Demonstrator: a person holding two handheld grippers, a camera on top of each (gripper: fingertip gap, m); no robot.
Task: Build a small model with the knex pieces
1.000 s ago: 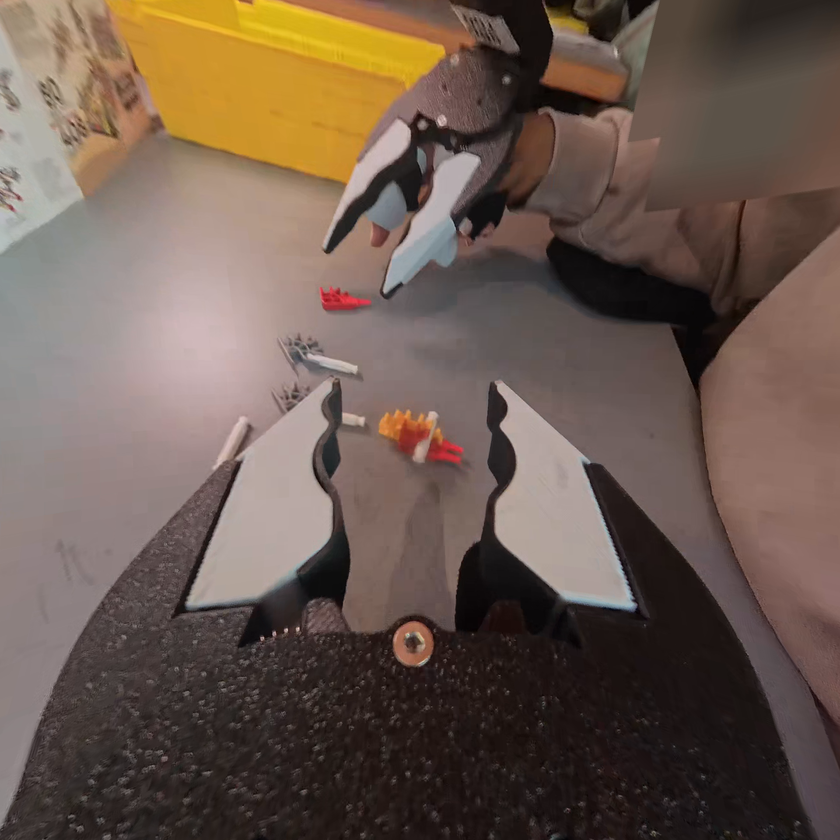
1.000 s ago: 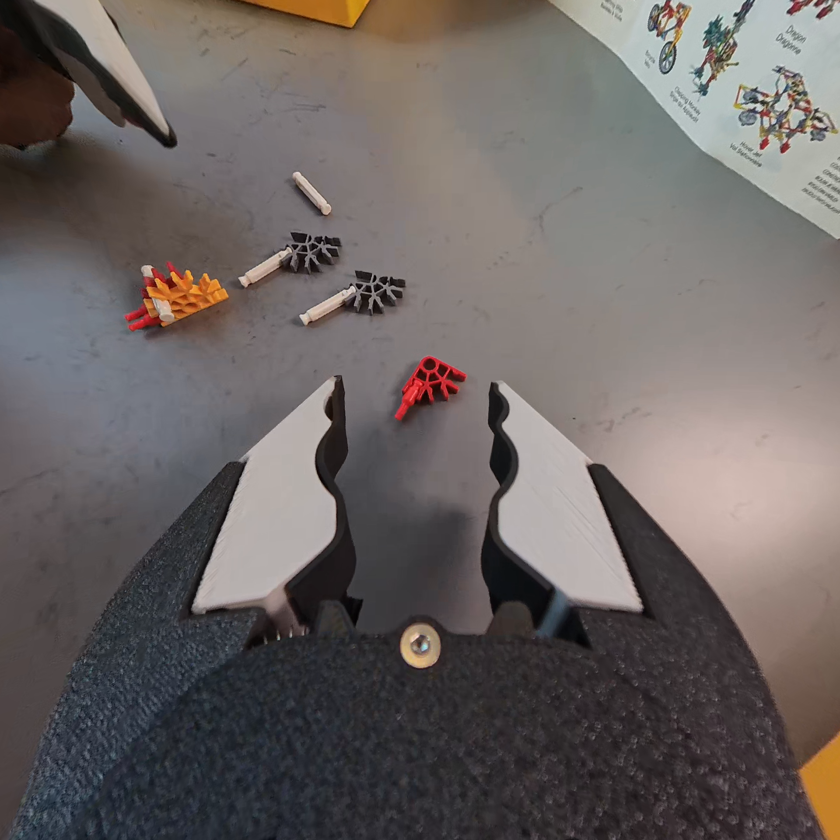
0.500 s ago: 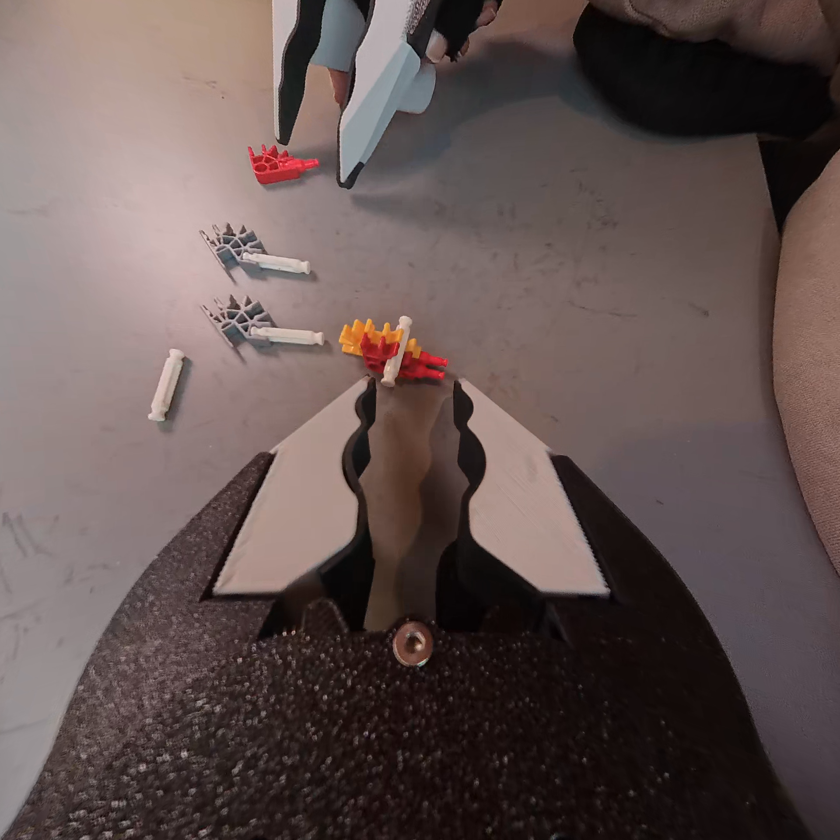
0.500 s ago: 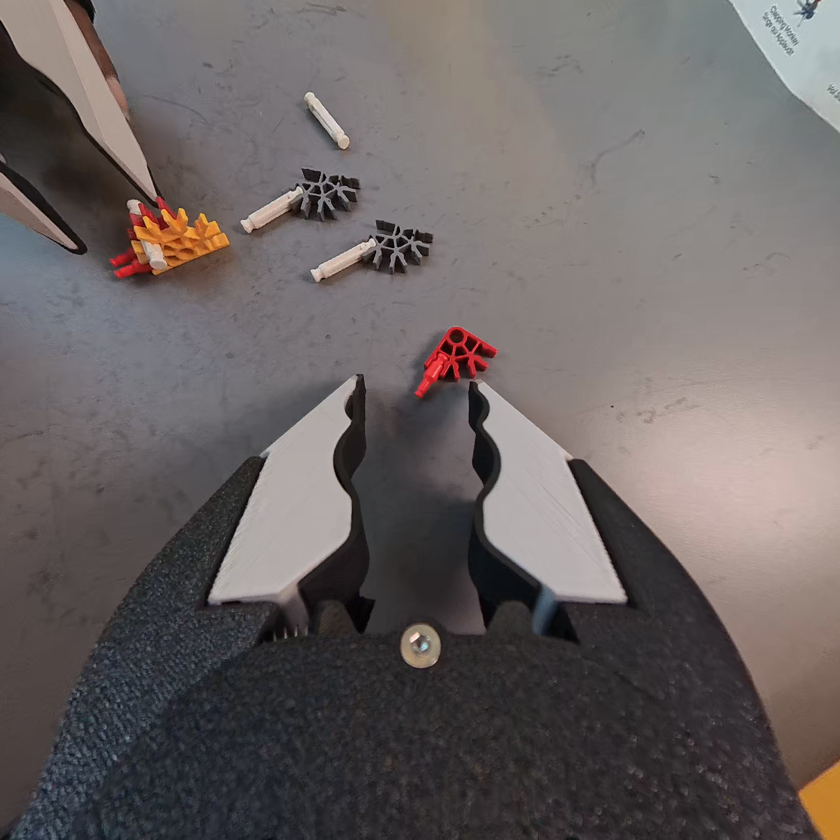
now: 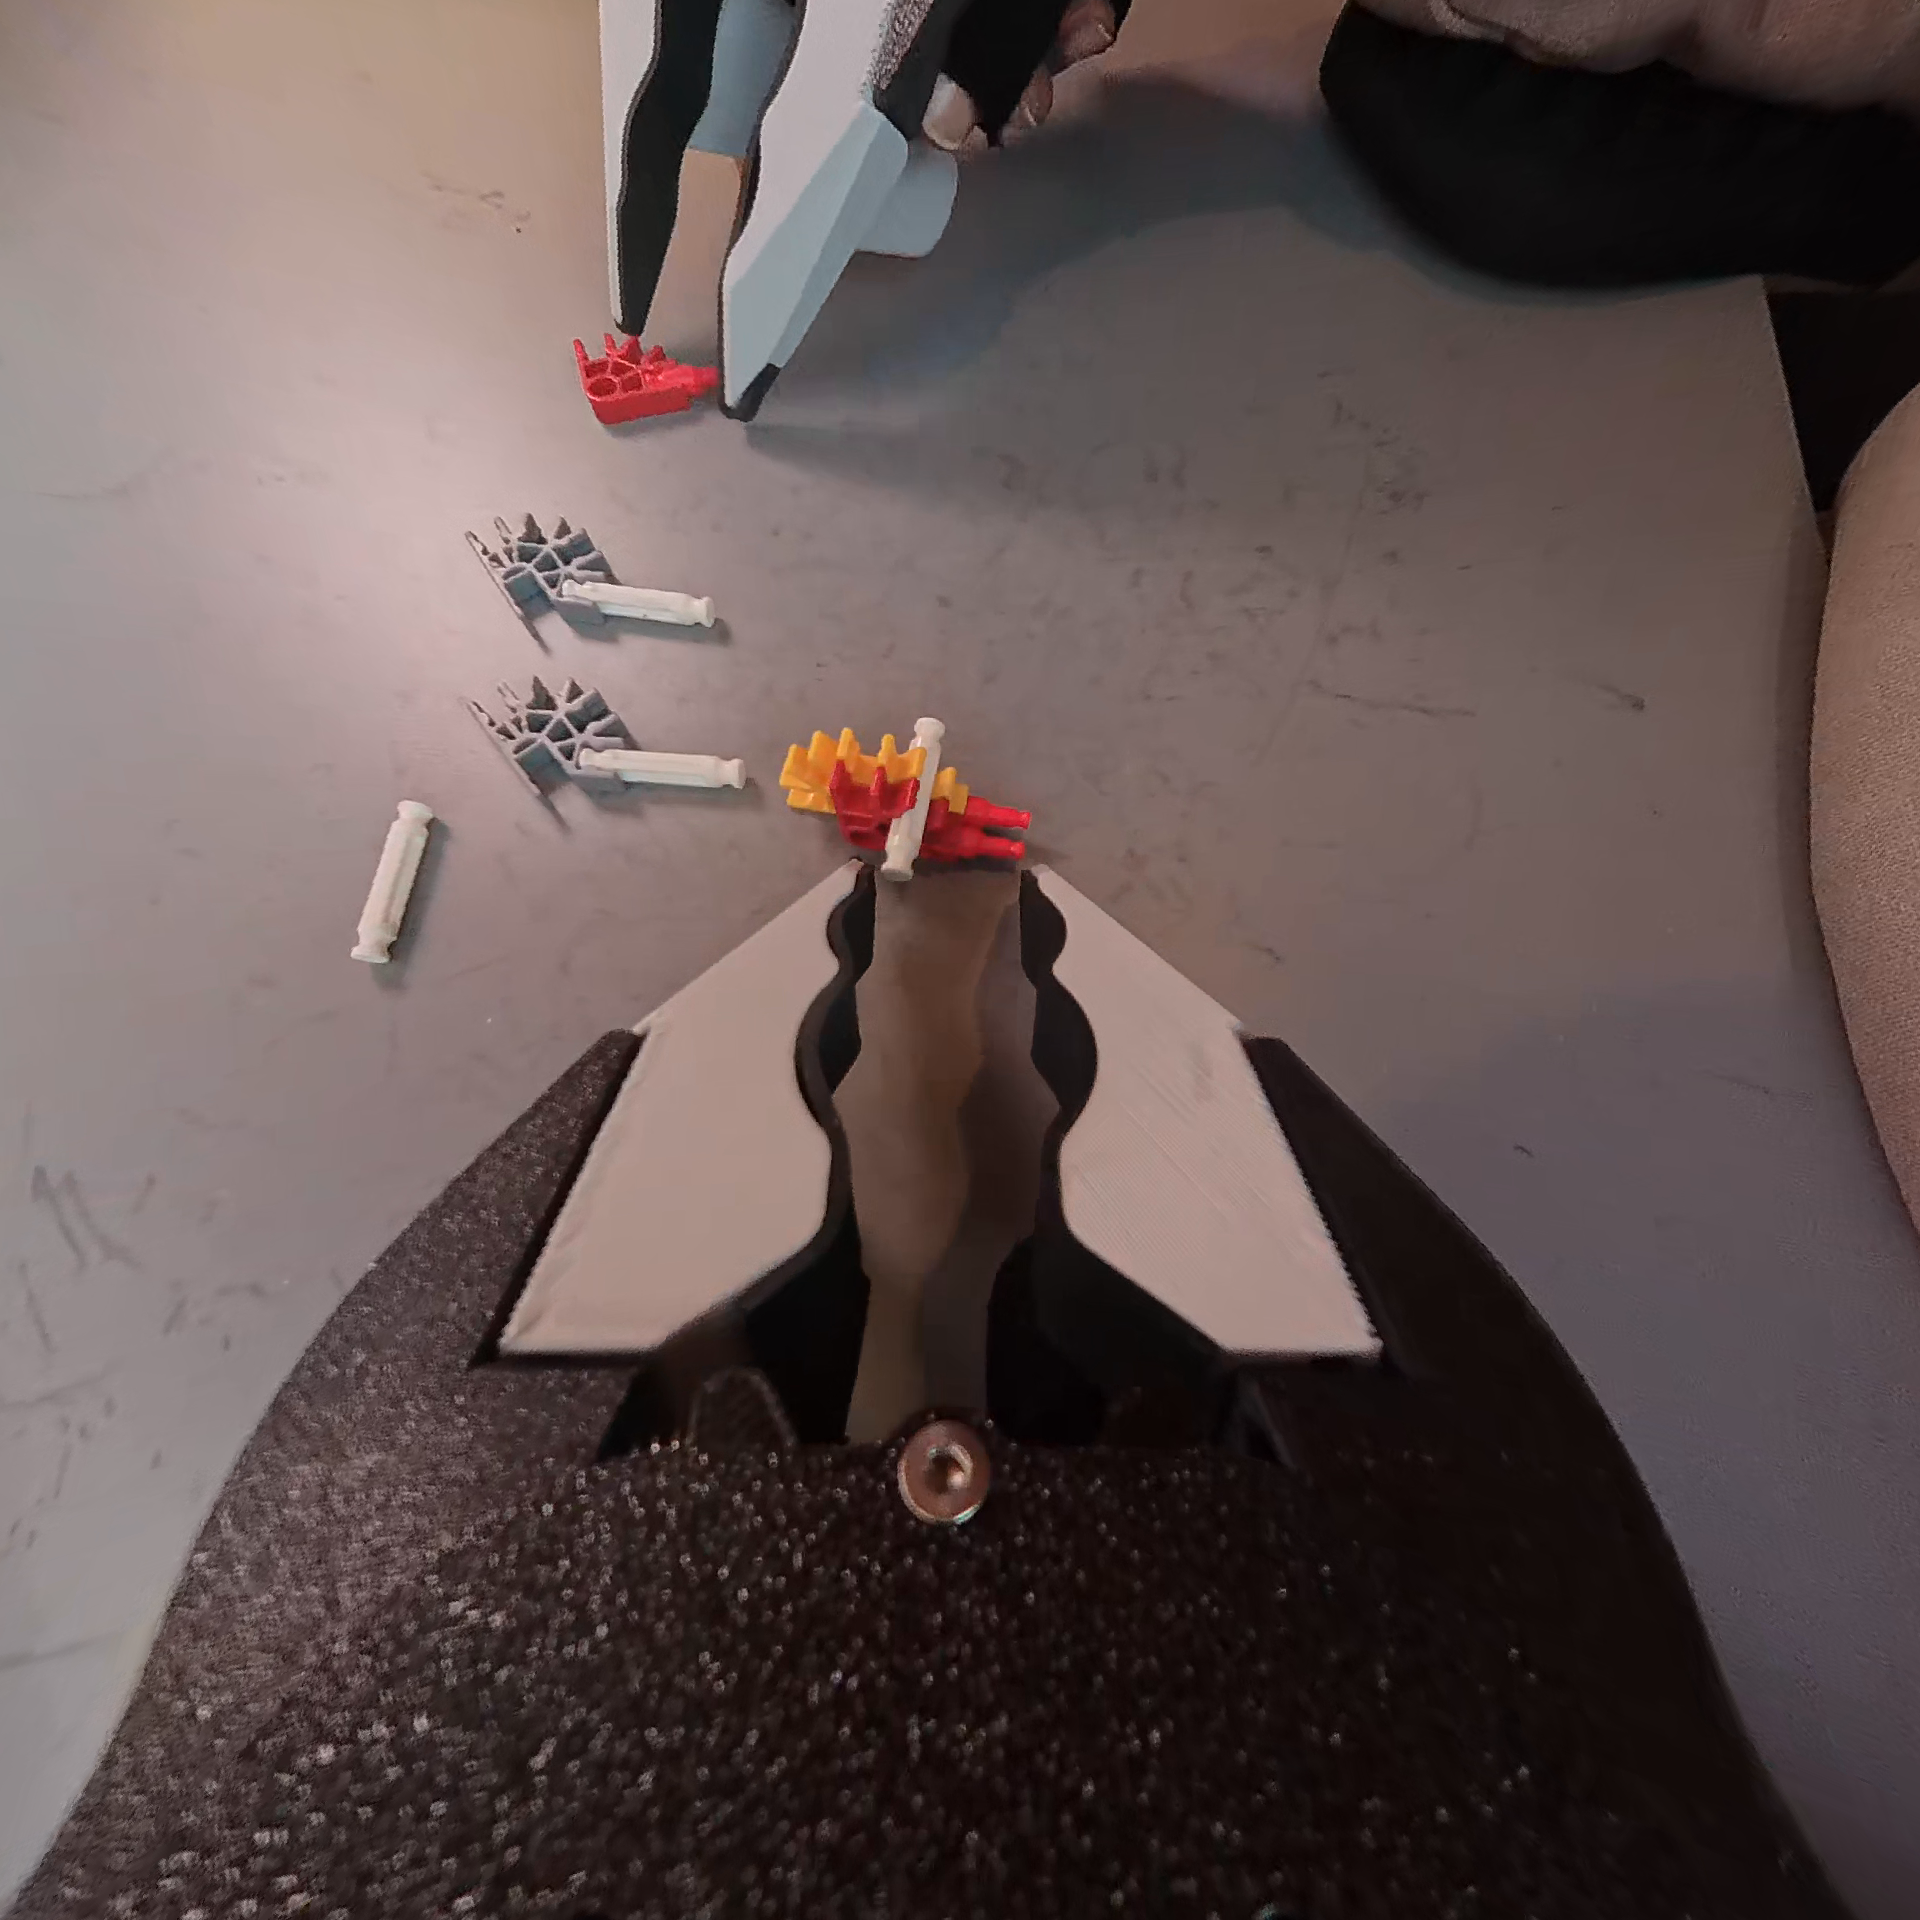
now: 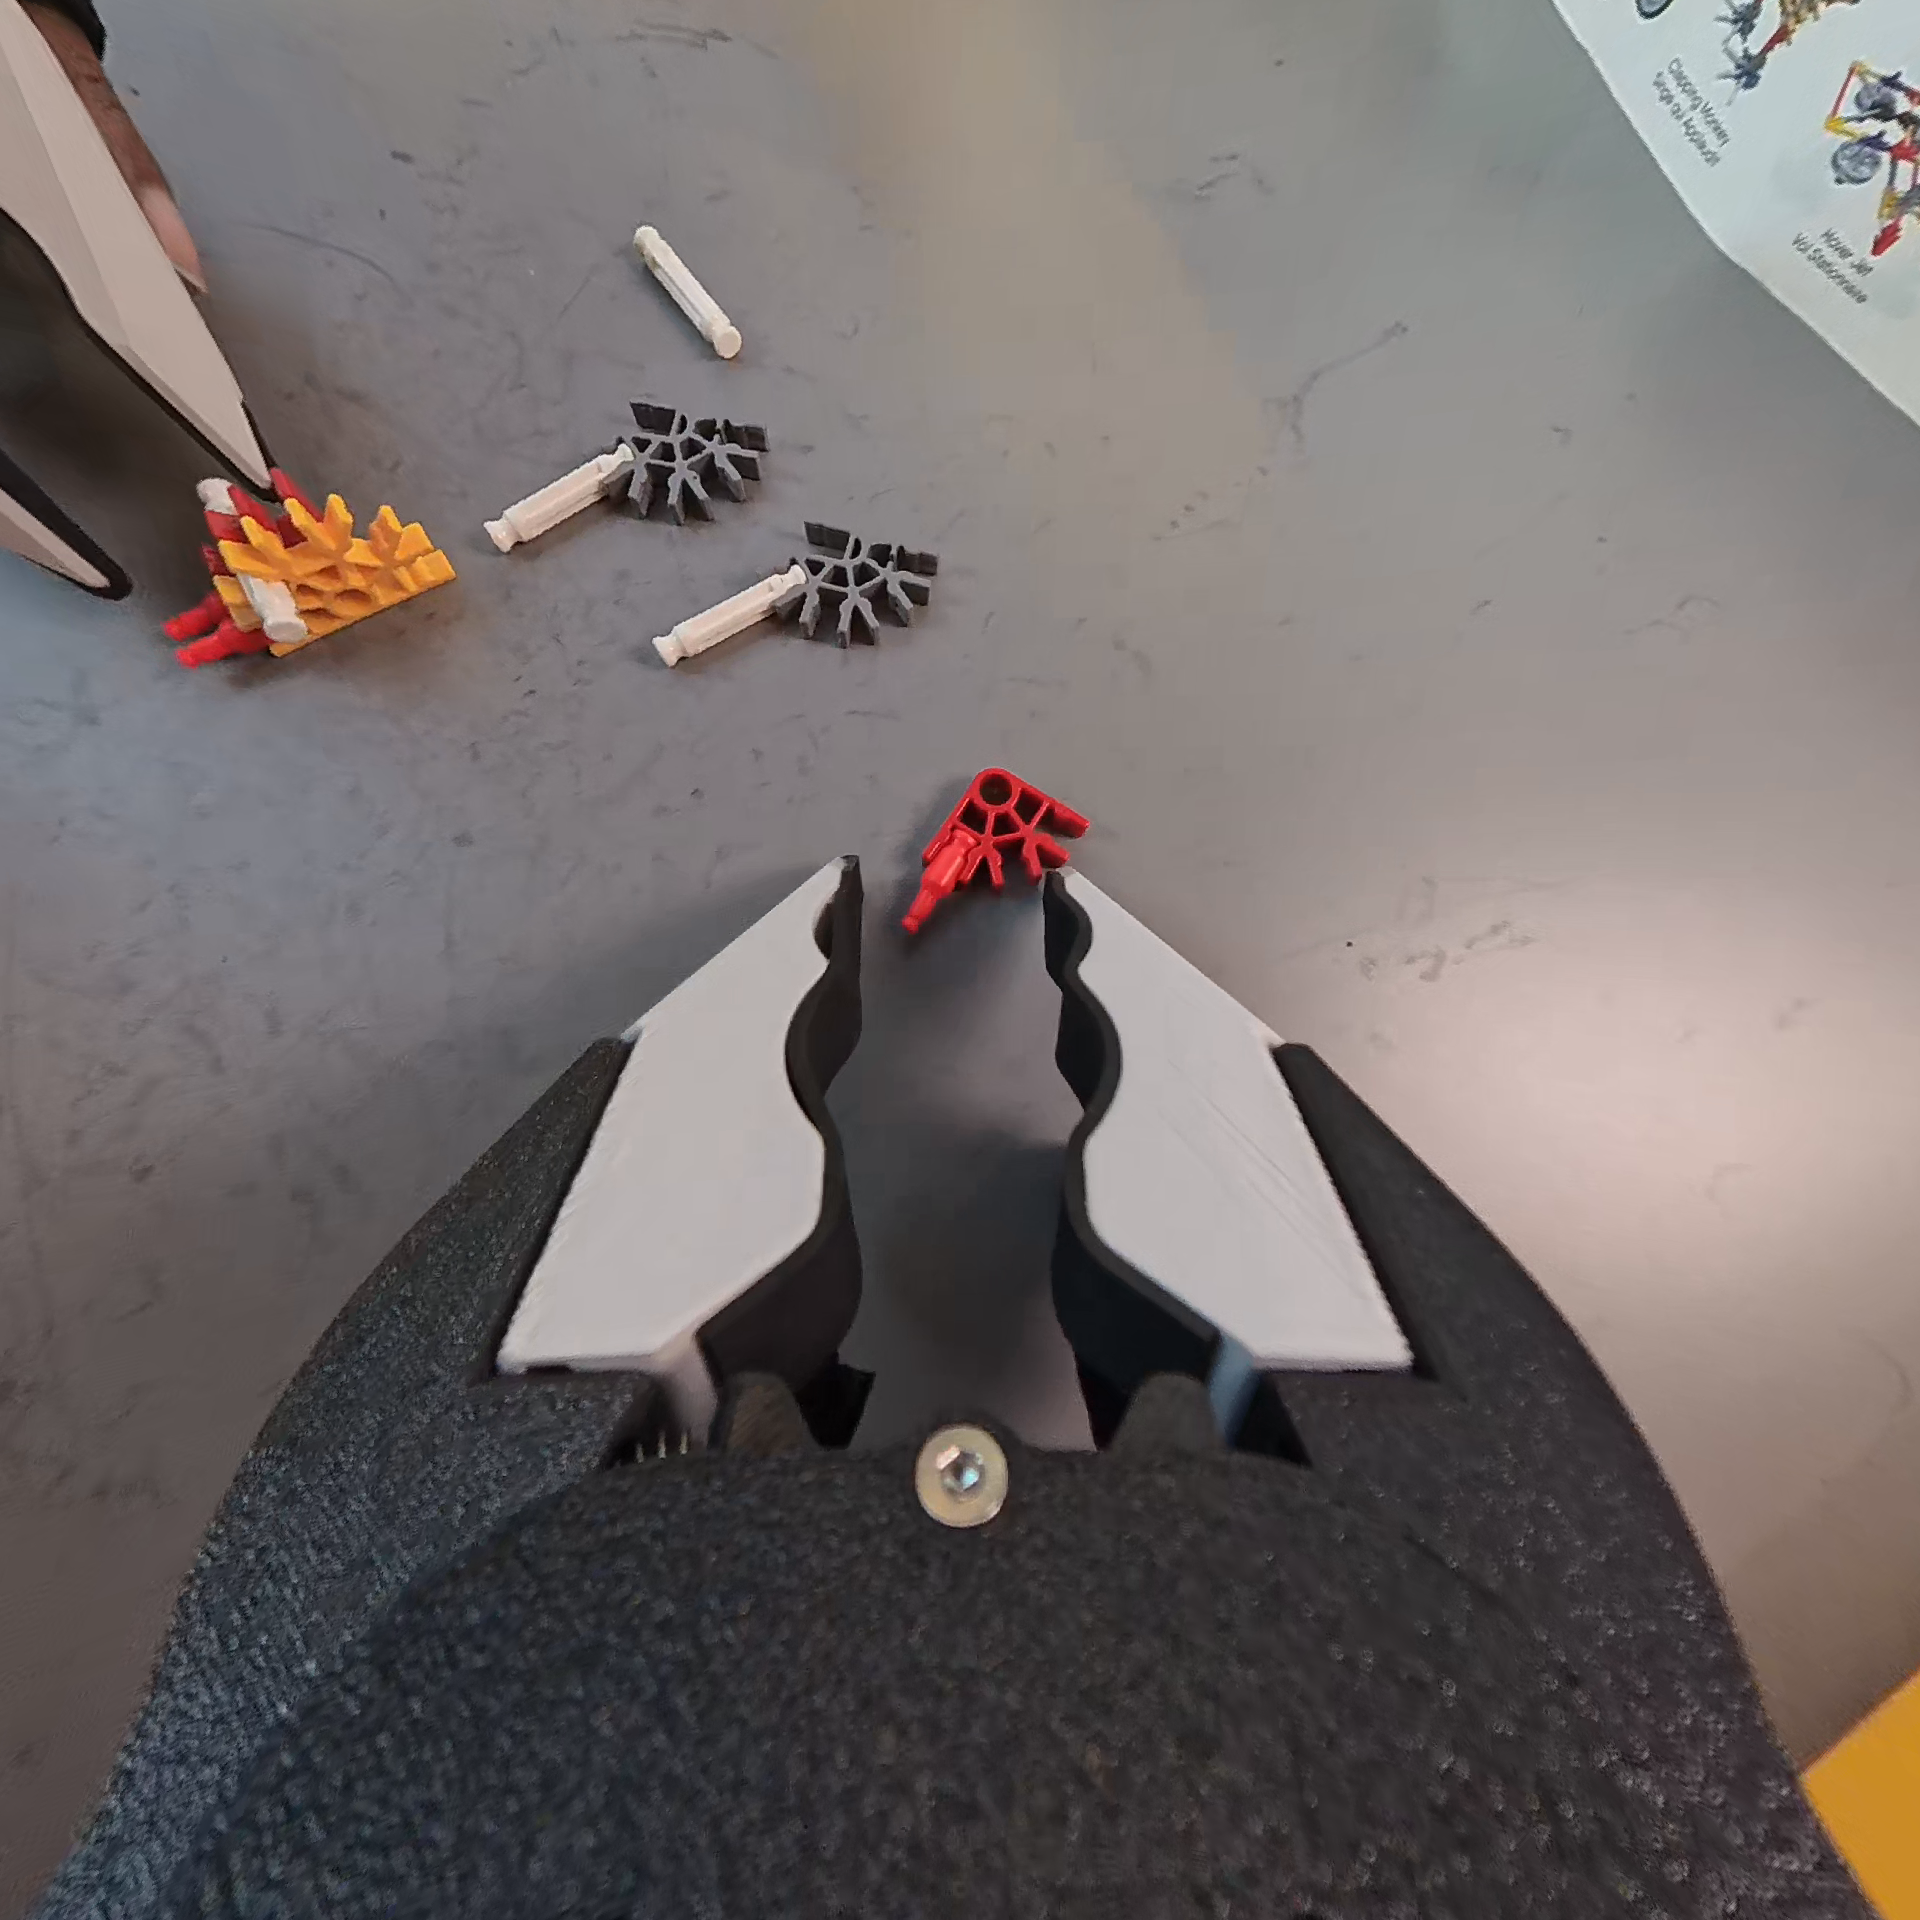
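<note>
Left claw (image 5: 943,875) low over grey surface (image 5: 1351,644), jaws narrowed to a slim gap, nothing gripped. Tips just short of yellow-and-red cluster (image 5: 894,798) w/ white rod across it; rod's near end right by the left tip, contact unclear. Vs 1 s ago: gap much slimmer, claw far nearer the cluster; vs 0.5 s ago: about the same gap, slightly closer in.

Right claw (image 6: 951,871) also part-closed, empty, tips either side of red corner connector (image 6: 1003,831) lying flat on surface. Right tip at connector's edge, touching or nearly so; its short red peg pointing into the gap. From left wrist view same claw (image 5: 691,358) seen coming down from above, tips straddling the connector (image 5: 634,379). Vs 1 s ago: jaws clearly narrower, tips now up at the piece rather than short of it.

Unmoved across frames: two grey snowflake connectors, each w/ white rod plugged in (image 6: 634,483) (image 6: 805,603), side by side between the claws; loose white rod (image 6: 688,293) beyond them. Printed sheet (image 6: 1787,156) at far right corner, less of it showing than before. Yellow patch (image 6: 1870,1808) at bottom right edge.
</note>
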